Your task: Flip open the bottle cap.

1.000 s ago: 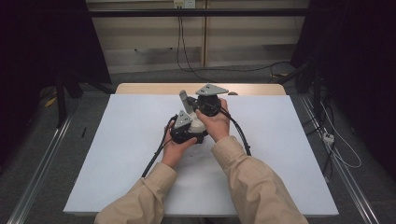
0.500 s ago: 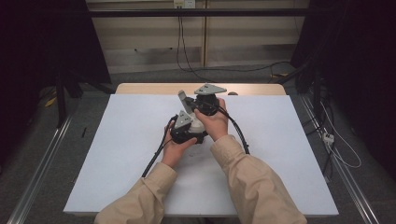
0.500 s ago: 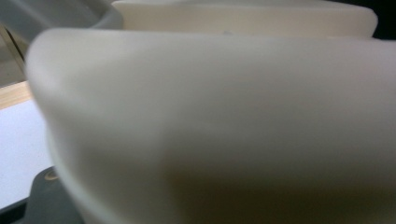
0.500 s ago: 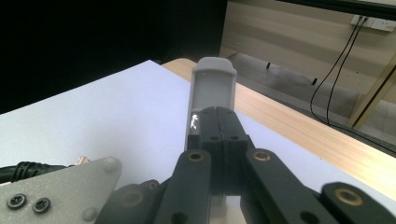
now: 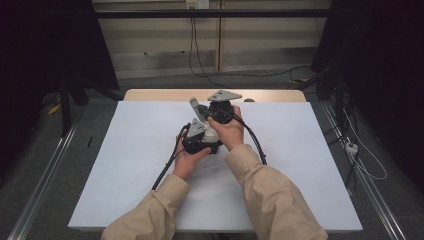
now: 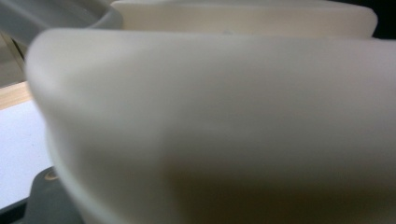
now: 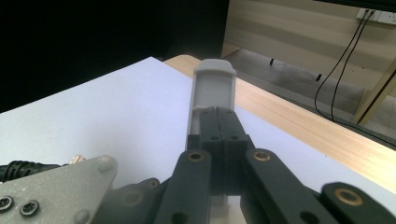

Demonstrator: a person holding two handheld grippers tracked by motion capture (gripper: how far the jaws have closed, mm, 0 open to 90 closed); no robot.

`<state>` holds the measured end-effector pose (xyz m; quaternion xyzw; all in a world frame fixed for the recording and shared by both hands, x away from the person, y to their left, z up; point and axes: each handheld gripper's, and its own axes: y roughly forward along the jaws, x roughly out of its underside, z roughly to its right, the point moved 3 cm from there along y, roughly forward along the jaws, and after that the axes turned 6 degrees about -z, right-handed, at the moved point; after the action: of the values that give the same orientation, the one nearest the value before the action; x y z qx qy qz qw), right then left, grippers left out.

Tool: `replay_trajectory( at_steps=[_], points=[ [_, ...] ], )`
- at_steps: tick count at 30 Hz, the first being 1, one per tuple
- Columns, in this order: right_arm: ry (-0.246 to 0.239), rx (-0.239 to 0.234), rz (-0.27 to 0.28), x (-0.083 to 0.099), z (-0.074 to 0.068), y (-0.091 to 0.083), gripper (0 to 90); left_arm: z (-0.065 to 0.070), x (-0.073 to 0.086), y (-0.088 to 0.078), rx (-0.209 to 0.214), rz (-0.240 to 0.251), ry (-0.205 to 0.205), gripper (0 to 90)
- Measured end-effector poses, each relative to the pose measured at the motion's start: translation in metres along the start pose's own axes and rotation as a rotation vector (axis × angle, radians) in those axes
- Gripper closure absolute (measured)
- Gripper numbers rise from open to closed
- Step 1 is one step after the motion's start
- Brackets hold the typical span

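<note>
Both hands hold the grippers close together over the middle of the white table [image 5: 125, 165]. My right gripper [image 5: 205, 114] [image 7: 219, 113] points to the far left, its black jaws pressed together. A flat grey piece [image 7: 212, 86] [image 5: 194, 106] stands up just beyond the jaws; whether they grip it I cannot tell. My left gripper [image 5: 199, 141] sits low in the left hand, right under the right gripper, and its jaws are hidden there. In the left gripper view a pale, smooth, blurred surface [image 6: 224, 126] lies right in front of the lens.
Black cables [image 5: 167, 167] trail from the grippers toward the near side. A wooden strip [image 5: 150, 94] [image 7: 299, 121] edges the table's far side. Beyond it are a wall and hanging wires [image 5: 192, 45]. Metal rails [image 5: 45, 185] run along both sides.
</note>
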<state>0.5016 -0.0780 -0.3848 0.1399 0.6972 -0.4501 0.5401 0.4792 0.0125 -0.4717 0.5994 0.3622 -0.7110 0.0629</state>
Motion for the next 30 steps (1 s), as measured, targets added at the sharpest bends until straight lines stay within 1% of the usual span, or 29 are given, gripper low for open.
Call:
replay_trajectory(
  at_steps=[1,6,7,8,9,14,15,16,30],
  points=[
    [-0.001,0.001,0.0,0.0,0.0,0.0001,90.0,-0.0002,-0.0001,-0.0002,-0.004,-0.001,0.006,18.5],
    [0.002,-0.002,-0.006,0.0009,0.0002,0.0013,90.0,-0.0003,0.0,-0.0002,-0.004,-0.001,0.006,18.5],
    [0.004,-0.001,-0.006,0.0009,0.0001,0.0017,90.0,0.0004,0.0002,-0.0002,-0.005,0.001,-0.006,18.5],
    [0.003,-0.001,-0.007,0.001,0.0,0.0019,90.0,0.0004,0.0002,-0.0003,-0.004,-0.001,-0.004,18.5],
    [-0.001,-0.001,-0.009,0.0012,0.0,0.0022,90.0,-0.0002,0.0001,-0.0004,-0.004,-0.002,0.007,18.5],
    [0.002,-0.001,-0.015,0.0014,-0.0001,0.0039,90.0,0.0004,0.0002,-0.0002,-0.005,0.001,-0.006,18.5],
    [0.003,0.0,-0.014,0.0014,-0.0002,0.0042,90.0,0.0004,0.0003,-0.0003,-0.005,-0.001,-0.004,18.5],
    [0.003,0.0,-0.014,0.0015,-0.0002,0.0043,90.0,-0.0002,0.0001,-0.0003,-0.005,-0.001,0.006,18.5],
    [0.007,-0.005,-0.025,0.0032,-0.0001,0.0067,90.0,0.0014,0.0,0.0003,0.0,0.003,-0.005,18.5]
  ],
)
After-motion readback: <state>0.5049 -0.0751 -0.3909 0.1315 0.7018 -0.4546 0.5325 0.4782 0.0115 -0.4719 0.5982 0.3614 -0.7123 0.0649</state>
